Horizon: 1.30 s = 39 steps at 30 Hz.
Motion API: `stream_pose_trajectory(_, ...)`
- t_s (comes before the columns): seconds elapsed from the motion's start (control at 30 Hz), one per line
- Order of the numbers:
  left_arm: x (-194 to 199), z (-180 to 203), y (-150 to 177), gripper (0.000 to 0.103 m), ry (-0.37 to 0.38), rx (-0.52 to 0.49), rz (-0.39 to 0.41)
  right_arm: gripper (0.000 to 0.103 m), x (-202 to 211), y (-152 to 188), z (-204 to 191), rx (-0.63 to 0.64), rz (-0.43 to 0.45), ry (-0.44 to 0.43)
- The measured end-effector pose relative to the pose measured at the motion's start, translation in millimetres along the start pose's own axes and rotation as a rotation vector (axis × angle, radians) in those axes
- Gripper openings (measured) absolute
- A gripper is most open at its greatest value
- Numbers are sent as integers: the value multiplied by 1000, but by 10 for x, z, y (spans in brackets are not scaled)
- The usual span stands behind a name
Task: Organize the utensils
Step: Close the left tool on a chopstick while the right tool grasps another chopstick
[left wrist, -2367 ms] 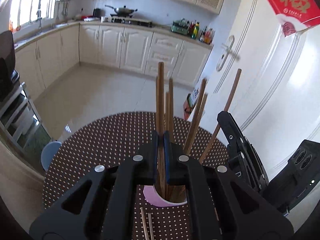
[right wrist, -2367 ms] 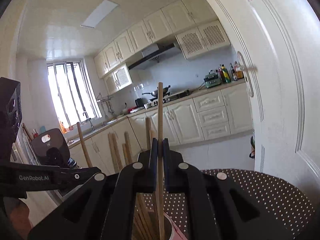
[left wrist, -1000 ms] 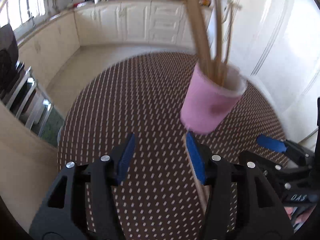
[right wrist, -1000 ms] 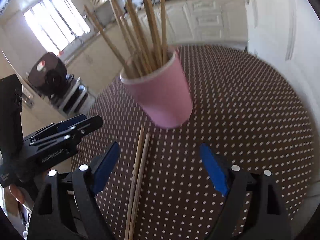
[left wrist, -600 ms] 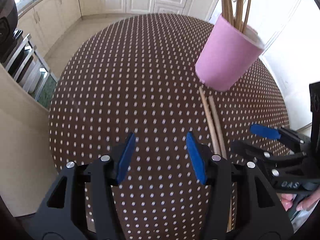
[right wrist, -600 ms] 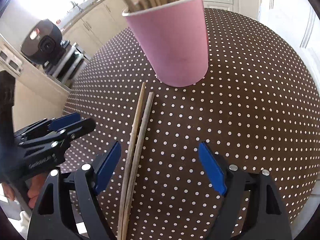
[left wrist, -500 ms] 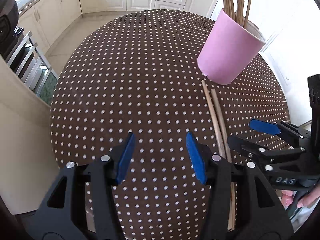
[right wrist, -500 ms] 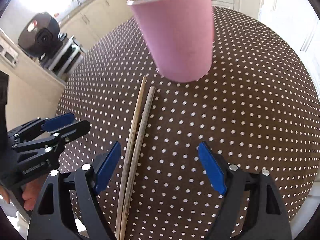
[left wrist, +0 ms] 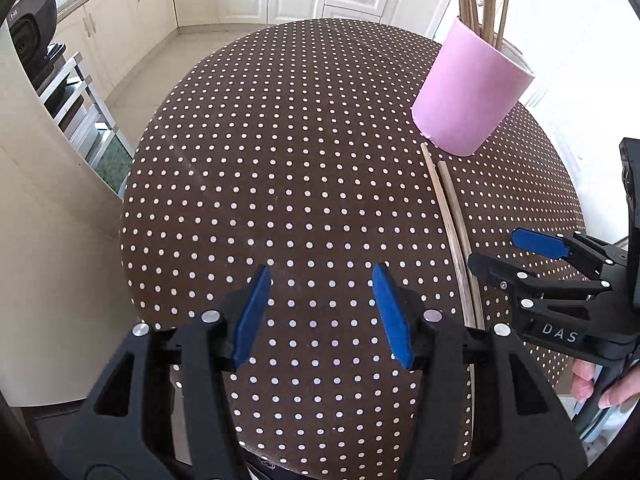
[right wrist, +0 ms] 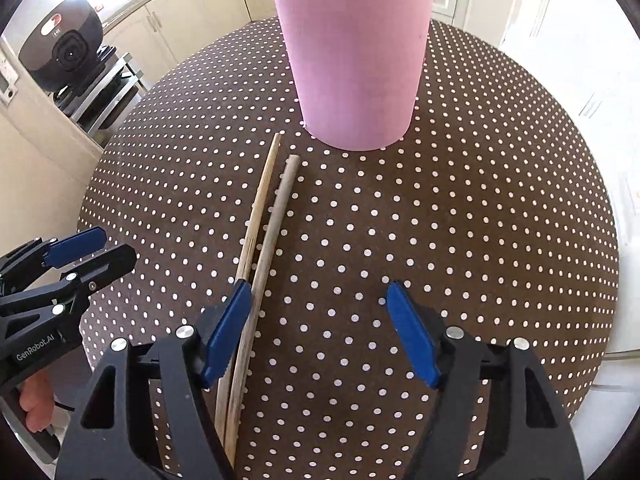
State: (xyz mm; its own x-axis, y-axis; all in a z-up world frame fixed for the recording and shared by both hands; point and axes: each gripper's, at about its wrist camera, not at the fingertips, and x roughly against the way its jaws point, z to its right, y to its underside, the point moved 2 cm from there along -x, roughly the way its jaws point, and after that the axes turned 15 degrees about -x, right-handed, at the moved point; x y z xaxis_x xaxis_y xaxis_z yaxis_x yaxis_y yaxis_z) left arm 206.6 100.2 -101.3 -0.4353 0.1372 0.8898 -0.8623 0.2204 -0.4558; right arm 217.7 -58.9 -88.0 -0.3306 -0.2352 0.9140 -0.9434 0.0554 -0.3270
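Lying side by side on brown polka-dot round table (right wrist: 460,208): two loose wooden chopsticks (right wrist: 268,216), just before pink chopstick-filled cup (right wrist: 352,60). Left gripper (left wrist: 320,312) agape, empty; right gripper (right wrist: 316,332) apart, jaws just narrowing, its left pad at the chopsticks.

Left wrist view. Left gripper (left wrist: 322,312), jaws apart with nothing between them, above a round table (left wrist: 280,160) in a brown cloth with white dots. A pink cup (left wrist: 468,96) (chopsticks standing in it) is at upper right. Two loose chopsticks (left wrist: 454,232) lie side by side below it; the right gripper (left wrist: 508,252) reaches in just beside them, jaws apart.
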Motion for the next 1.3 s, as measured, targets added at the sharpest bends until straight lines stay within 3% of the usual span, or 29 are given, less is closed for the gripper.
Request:
stream_pose_trajectory(0.17, -34, 72, 44, 54, 7, -2, -6, 67, -1, 65, -8, 21, 19, 17)
stream_pose_trajectory(0.23, -28, 119, 55, 54, 9, -4, -5, 64, -16, 146, -90, 86, 33, 53)
stream_pose_trajectory(0.37, -8, 190, 80, 56, 1, -1, 0, 39, 17, 260, -236, 150, 60, 34)
stream_pose_trajectory(0.43, 7, 201, 110, 56, -3, 8, -2, 16, 34, 275, -236, 153, 66, 24)
stream_pose_trajectory(0.53, 25, 239, 123, 56, 3, 9, -1, 6, 57, 295, -177, 147, 68, -2)
stream_pose_trajectory(0.67, 46, 335, 83, 56, 19, 11, 13, 5, 120, 264, 87, 88, 37, -61)
stream_pose_trajectory(1.0, -195, 737, -216, 56, 54, 3, -28, 5, 281, 185, 633, -33, 62, -37)
stream_pose_trajectory(1.13, -290, 851, -352, 56, -14, -5, -20, 5, 322, 184, 760, -59, 69, -43)
stream_pose_trajectory(1.3, -375, 913, -480, 54, -43, 14, -41, 6, 335, 155, 823, -78, 69, -61)
